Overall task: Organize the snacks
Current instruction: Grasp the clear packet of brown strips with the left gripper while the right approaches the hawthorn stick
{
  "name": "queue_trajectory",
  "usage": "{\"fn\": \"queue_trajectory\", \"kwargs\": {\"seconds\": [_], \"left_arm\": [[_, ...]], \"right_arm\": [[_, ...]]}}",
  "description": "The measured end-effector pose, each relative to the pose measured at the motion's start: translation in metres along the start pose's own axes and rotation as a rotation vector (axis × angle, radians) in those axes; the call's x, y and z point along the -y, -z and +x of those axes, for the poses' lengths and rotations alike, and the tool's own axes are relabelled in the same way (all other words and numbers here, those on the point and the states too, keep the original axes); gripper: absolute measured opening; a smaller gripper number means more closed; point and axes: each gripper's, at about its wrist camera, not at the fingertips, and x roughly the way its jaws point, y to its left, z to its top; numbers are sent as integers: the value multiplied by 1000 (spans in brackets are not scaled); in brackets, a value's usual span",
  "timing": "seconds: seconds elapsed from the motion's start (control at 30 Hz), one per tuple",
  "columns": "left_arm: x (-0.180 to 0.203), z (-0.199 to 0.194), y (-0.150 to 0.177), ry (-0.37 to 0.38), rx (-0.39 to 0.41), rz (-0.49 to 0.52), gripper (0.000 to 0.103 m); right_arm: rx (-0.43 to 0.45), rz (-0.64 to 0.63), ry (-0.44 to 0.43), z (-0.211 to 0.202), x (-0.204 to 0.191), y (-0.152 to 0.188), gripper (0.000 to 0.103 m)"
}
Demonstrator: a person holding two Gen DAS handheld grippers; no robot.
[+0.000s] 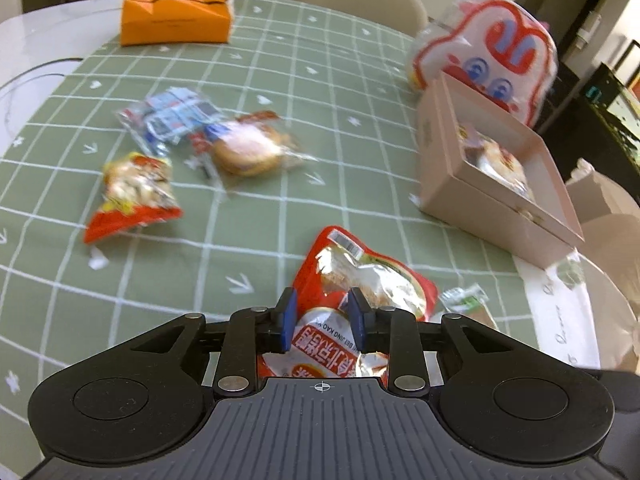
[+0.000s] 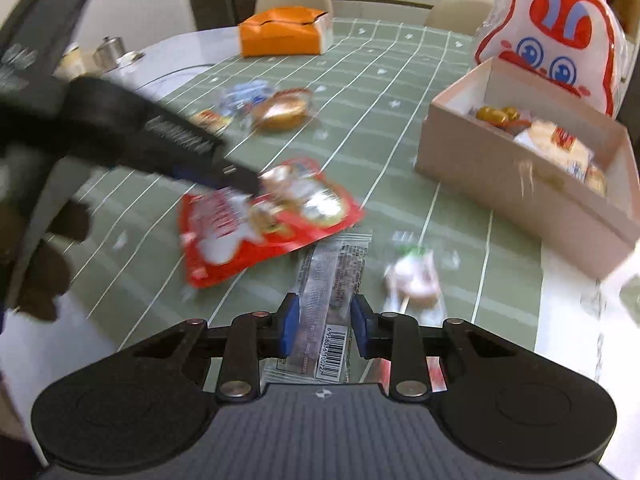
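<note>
My left gripper (image 1: 323, 318) is open, its fingers either side of a red snack pouch (image 1: 362, 276) lying on the green checked cloth; the right wrist view shows the same pouch (image 2: 264, 220) with the left gripper (image 2: 240, 174) over it. My right gripper (image 2: 325, 322) is open around a clear bar wrapper with a barcode (image 2: 330, 292) lying flat. A pink open box (image 2: 532, 176) holding several snacks stands at the right; it also shows in the left wrist view (image 1: 492, 184). Loose snacks lie further off: a red-yellow bag (image 1: 134, 196), a bun (image 1: 248, 148), a blue-white packet (image 1: 172, 118).
A rabbit-face bag (image 2: 556, 36) stands behind the box. An orange box (image 2: 282, 32) sits at the far edge. A small clear candy packet (image 2: 414, 276) lies right of the bar wrapper. A metal tin (image 2: 108, 50) is at the far left. Chairs stand beyond the table.
</note>
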Motion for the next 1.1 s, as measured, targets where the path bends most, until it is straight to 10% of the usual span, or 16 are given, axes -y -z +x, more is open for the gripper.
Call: {"fn": "queue_trajectory", "kwargs": {"seconds": [0.43,1.1], "left_arm": [[52,-26,55,98,-133,-57,32],[142,29,57,-111,-13,233,47]], "right_arm": [[133,117,24,-58,44,29,40],[164,195,205,-92,85,83,57]]}}
